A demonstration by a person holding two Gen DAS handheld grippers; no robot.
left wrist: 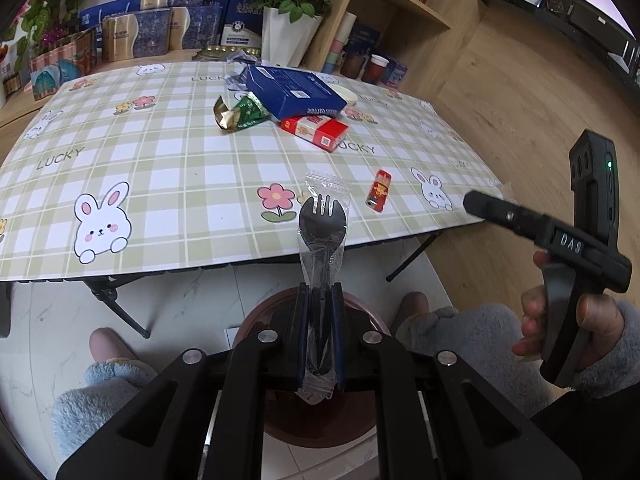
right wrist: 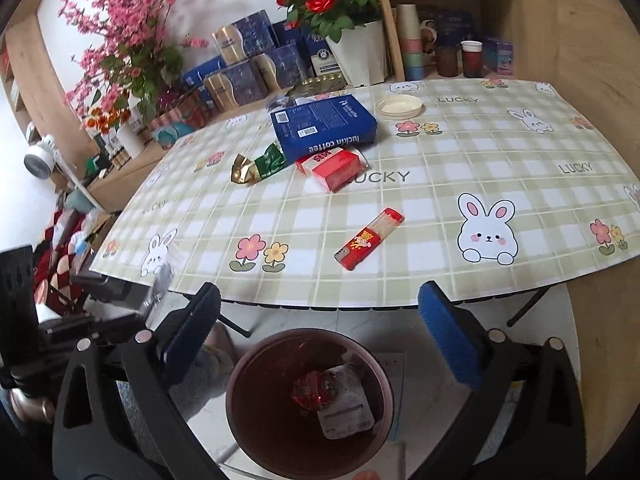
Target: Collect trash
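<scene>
- left gripper [left wrist: 320, 320] pinches a wrapped spork [left wrist: 323, 236] above the bin [left wrist: 256, 320].
- right gripper [right wrist: 320, 312] spread wide, empty; bin [right wrist: 240, 380] at 6 o'clock, lighter [right wrist: 370, 238] at 12.

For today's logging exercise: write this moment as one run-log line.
left gripper: shut on wrapped spork | right gripper: open, empty, above bin | table: litter remains

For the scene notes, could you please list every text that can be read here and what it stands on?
"LUCKY": printed repeatedly on the tablecloth.
"luckin coffee": side of the blue box.
"DAS": on the right gripper, as the left wrist view shows it.
Too small or blurred: red packet, red lighter, green wrapper, boxes at the back, label in the bin.
</scene>
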